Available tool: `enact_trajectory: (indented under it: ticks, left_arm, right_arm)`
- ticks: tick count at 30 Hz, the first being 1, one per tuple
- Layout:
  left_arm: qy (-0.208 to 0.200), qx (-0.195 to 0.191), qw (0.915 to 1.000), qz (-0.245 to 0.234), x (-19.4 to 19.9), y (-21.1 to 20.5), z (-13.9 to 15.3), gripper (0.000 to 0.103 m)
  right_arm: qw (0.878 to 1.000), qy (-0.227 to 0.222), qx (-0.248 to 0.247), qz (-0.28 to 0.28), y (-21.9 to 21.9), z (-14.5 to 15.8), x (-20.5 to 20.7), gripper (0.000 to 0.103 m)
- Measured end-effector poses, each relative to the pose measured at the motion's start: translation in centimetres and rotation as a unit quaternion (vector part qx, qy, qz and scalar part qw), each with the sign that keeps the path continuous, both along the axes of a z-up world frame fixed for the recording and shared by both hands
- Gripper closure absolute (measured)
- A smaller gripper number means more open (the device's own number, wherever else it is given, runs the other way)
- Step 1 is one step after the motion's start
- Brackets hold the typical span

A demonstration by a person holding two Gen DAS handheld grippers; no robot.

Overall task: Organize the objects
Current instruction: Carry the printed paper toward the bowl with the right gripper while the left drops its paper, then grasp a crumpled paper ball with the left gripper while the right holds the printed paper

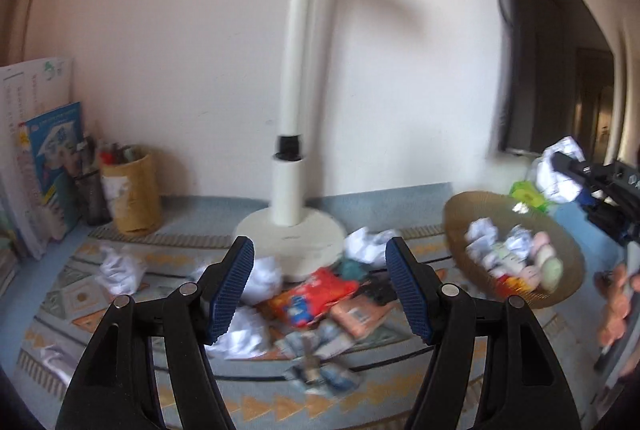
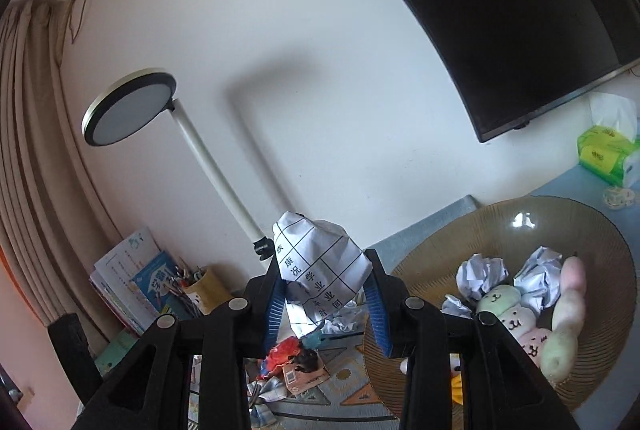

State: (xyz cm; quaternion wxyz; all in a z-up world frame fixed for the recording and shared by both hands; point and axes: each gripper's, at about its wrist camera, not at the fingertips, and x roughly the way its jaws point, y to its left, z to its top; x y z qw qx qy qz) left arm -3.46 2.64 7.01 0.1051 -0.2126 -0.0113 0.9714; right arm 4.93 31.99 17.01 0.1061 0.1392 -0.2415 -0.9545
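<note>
Crumpled paper printed with a black grid and characters, the paper ball sits clamped between the blue pads of my right tongs, lifted clear of the worktop and held just left of the woven bowl. That bowl already carries several crumpled paper balls and some soft plush toys, so I judge the step in hand is to carry this ball across and drop it in with them.

My left tongs stand open with nothing between the pads, hovering over the litter on the patterned mat: more paper wads, a red snack packet and a pink carton, all crowded round the foot of the white desk lamp.

To do this well I should keep the squeeze steady, since the ball is light and springy and only its lower part is pinched. I would bring it over the middle of the bowl, not the rim, and let go low, so it settles among the others and does not bounce out. The lamp stem stands close on the left, and the green tissue pack lies beyond the bowl; neither should be brushed.
</note>
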Motion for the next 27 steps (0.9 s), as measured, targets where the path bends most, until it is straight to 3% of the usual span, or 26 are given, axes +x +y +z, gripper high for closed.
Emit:
enact_trajectory:
  ticks: [1, 4, 7, 10, 14, 17, 19, 21, 23, 27]
  left_arm:
    - [-0.008, -0.006, 0.9996, 0.025, -0.1, -1.3, -0.5, 0.026]
    - [-0.035, -0.004, 0.9940, 0.104, 0.1, -6.3, -1.6, 0.024]
    - [-0.080, 0.005, 0.9781, 0.192, 0.7, -12.6, -2.9, 0.010]
    - [-0.120, 0.006, 0.9623, 0.244, 1.3, -16.7, -4.8, 0.010]
    - [-0.180, 0.006, 0.9572, 0.227, 0.1, -18.5, -7.6, 0.010]
    - [-0.225, 0.050, 0.9505, 0.208, -1.3, -19.3, -9.1, 0.012]
    - [-0.208, 0.046, 0.9565, 0.200, -1.2, -18.8, -8.5, 0.043]
    - [-0.213, 0.023, 0.9564, 0.199, -1.4, -17.9, -8.3, 0.045]
    - [-0.198, 0.013, 0.9603, 0.196, -1.0, -17.3, -7.8, 0.051]
    - [-0.159, 0.008, 0.9680, 0.194, 0.4, -16.5, -6.5, 0.051]
  right_arm:
    - [1.000, -0.004, -0.004, 0.000, 0.1, -0.2, 0.1, 0.067]
    - [1.000, -0.013, 0.001, 0.009, -0.7, -0.8, 0.4, 0.067]
    - [0.999, -0.020, 0.022, 0.022, -2.4, -1.2, 0.4, 0.067]
    - [0.999, -0.025, 0.021, 0.037, -4.2, -1.7, 0.1, 0.067]
    - [0.998, -0.034, 0.020, 0.047, -6.1, -2.2, 0.0, 0.067]
    - [0.997, -0.039, 0.025, 0.068, -7.2, -2.5, 0.0, 0.067]
    - [0.995, -0.040, 0.034, 0.084, -7.7, -2.7, 0.1, 0.067]
    - [0.994, -0.043, 0.041, 0.088, -8.1, -2.9, 0.2, 0.067]
    - [0.994, -0.048, 0.042, 0.087, -8.2, -3.3, 0.2, 0.067]
    - [0.994, -0.052, 0.037, 0.083, -8.2, -3.9, 0.3, 0.067]
